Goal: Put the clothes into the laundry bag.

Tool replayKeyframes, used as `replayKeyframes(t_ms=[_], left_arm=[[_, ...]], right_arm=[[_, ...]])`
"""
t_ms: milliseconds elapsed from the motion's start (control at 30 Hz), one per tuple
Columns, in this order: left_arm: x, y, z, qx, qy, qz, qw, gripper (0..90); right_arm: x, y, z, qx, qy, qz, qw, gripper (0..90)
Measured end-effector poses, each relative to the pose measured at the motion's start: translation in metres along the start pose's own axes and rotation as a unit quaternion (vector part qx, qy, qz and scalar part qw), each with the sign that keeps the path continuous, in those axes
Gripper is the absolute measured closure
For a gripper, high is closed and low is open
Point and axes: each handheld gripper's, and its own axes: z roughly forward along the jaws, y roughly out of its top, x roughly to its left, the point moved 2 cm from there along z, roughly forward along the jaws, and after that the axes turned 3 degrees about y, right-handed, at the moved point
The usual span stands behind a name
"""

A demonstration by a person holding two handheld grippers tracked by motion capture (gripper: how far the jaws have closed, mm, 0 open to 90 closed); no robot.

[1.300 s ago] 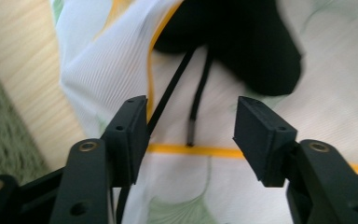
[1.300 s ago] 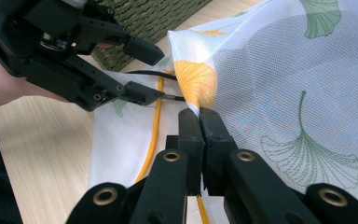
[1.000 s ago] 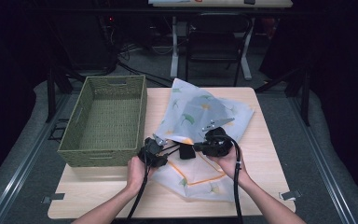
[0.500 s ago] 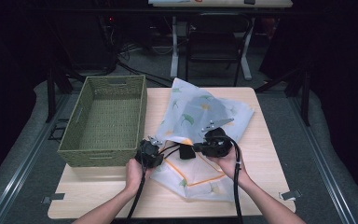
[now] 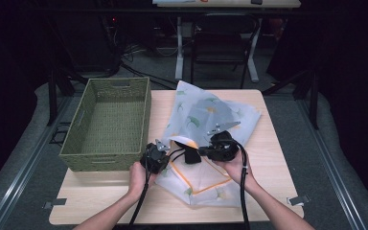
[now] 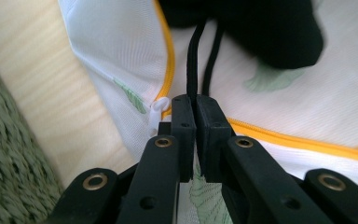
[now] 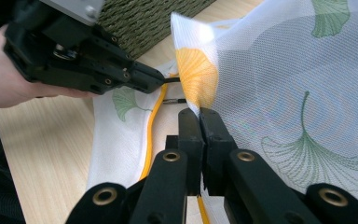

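Observation:
A white mesh bag (image 5: 206, 184) with leaf print and an orange zipper (image 6: 168, 56) lies on the table's front half. A black item (image 5: 190, 157) rests at its opening, and two thin black cords (image 6: 193, 56) run from it. My left gripper (image 5: 171, 154) is shut on those cords, beside the white zipper pull (image 6: 156, 112). My right gripper (image 5: 202, 151) is shut on a raised edge of the mesh fabric (image 7: 261, 70) and holds it up. The left gripper (image 7: 161, 80) shows close ahead in the right gripper view.
A green woven basket (image 5: 84, 124) stands at the table's left, just beyond the left hand. More leaf-print mesh (image 5: 206, 110) spreads toward the back of the wooden table (image 5: 273, 143). Chairs and desk legs stand beyond the far edge.
Both grippers keep their holds. The left gripper has drawn slightly toward the person; the black item has hardly shifted.

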Motion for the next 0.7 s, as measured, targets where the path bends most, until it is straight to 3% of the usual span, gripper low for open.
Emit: replayKeyframes(t_ms=[67, 133, 167, 267, 300, 400, 533, 633, 700], left_arm=[[0.000, 0.002, -0.003, 0.000, 0.000, 0.005, 1.0000, 86.3], [0.001, 0.001, -0.001, 0.013, -0.003, 0.009, 0.9999, 85.9], [0.003, -0.002, 0.004, 0.032, -0.002, 0.011, 0.9994, 85.6], [0.004, -0.005, 0.010, 0.047, -0.005, 0.011, 0.9988, 83.8], [0.005, -0.006, 0.014, 0.055, -0.001, 0.013, 0.9984, 79.4], [0.005, -0.005, 0.016, 0.051, 0.002, 0.010, 0.9986, 73.9], [0.002, -0.001, 0.020, 0.045, 0.012, 0.017, 0.9988, 74.0], [0.000, 0.001, 0.021, 0.040, 0.016, 0.024, 0.9988, 84.1], [0.000, 0.001, 0.020, 0.038, 0.014, 0.026, 0.9988, 85.4]], right_arm=[[0.000, 0.000, 0.001, 0.001, 0.001, 0.000, 1.0000, 88.4], [0.000, 0.000, 0.001, 0.000, 0.001, 0.000, 1.0000, 88.3], [0.000, 0.000, 0.001, 0.000, 0.001, -0.001, 1.0000, 88.4], [0.000, 0.000, 0.001, 0.003, 0.001, 0.001, 1.0000, 88.3], [0.001, 0.000, 0.002, 0.003, 0.001, -0.001, 1.0000, 88.3], [0.001, 0.000, 0.002, 0.002, 0.002, -0.002, 1.0000, 88.3], [0.001, 0.000, 0.002, 0.003, 0.002, -0.001, 1.0000, 88.3], [0.001, 0.000, 0.003, 0.003, 0.001, -0.005, 1.0000, 88.3], [0.001, 0.000, 0.003, 0.003, 0.001, -0.005, 1.0000, 88.3]])
